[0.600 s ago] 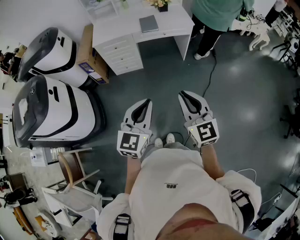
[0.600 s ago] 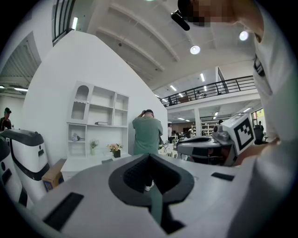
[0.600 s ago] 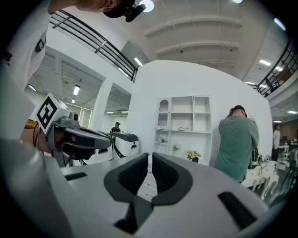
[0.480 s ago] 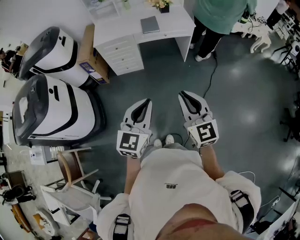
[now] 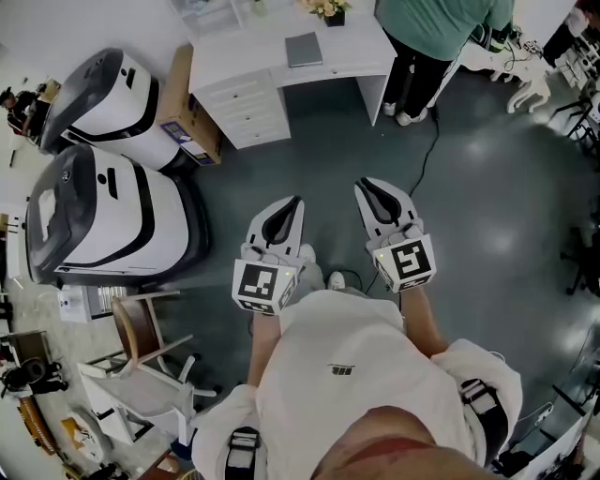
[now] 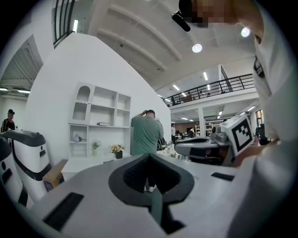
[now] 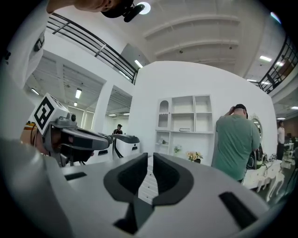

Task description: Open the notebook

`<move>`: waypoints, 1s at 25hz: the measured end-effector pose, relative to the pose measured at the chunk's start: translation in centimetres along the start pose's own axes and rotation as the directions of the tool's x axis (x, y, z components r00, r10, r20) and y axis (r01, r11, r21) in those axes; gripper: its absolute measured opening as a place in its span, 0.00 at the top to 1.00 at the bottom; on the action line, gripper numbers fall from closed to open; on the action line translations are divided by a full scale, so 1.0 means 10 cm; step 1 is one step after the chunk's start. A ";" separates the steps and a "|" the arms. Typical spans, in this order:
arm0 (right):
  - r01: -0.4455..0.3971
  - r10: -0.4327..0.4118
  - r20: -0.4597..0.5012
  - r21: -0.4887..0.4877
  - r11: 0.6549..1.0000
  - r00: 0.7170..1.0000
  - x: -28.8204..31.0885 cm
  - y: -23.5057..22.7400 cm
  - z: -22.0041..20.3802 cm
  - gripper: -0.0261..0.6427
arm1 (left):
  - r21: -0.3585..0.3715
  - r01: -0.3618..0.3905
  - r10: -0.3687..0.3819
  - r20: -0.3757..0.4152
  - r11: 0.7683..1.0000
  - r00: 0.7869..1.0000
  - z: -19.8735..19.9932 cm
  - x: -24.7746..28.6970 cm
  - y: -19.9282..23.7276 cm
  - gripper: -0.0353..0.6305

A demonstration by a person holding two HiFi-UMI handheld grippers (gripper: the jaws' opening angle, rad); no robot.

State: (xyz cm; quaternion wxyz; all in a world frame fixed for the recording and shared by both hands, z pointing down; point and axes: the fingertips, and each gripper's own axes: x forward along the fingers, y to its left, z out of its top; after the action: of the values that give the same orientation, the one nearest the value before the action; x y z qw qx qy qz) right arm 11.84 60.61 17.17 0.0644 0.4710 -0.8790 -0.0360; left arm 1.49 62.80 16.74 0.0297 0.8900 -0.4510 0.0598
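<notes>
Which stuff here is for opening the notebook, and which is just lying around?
For the job:
notebook
white desk it lies on
left gripper
right gripper

Just lying about:
white machines
cardboard box
wooden chair
flowers

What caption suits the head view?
Left gripper and right gripper, both empty, face the closed notebook lying on the white desk.

The left gripper (image 5: 296, 201) and right gripper (image 5: 364, 186) are pale grey-white, with black pads (image 6: 132, 174) lining the fingers. Each carries a cube (image 5: 262, 286) of black-and-white square markers. Far beyond the fingertips, a grey notebook (image 5: 303, 49) lies on a white desk (image 5: 272, 67), beside a person (image 5: 436, 28) in a green shirt and dark trousers. Left of the left fingers stand two white machines (image 5: 112, 220) with black-and-grey tops. Under the fingers, the floor (image 5: 487, 187) is dark grey.
</notes>
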 end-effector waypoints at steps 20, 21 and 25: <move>0.037 -0.037 -0.033 -0.009 0.999 0.999 1.12 -0.51 -0.04 0.94 | -0.017 0.040 -0.040 -0.003 0.999 0.999 0.02 0.89 0.88 0.95; 0.040 -0.040 -0.036 -0.006 0.999 0.999 1.20 -0.54 -0.05 0.94 | -0.016 0.043 -0.043 -0.006 0.999 0.999 0.03 0.95 0.95 0.95; 0.051 -0.051 -0.051 0.002 0.999 0.997 1.53 -0.64 -0.05 0.94 | -0.017 0.060 -0.060 -0.013 0.998 0.998 0.06 1.16 1.22 0.95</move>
State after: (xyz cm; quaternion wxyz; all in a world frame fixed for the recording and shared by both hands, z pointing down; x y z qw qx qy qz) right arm 8.81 44.36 18.10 0.0849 0.4943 -0.8648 -0.0244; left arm -1.46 46.24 17.73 0.0418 0.9025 -0.4243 0.0614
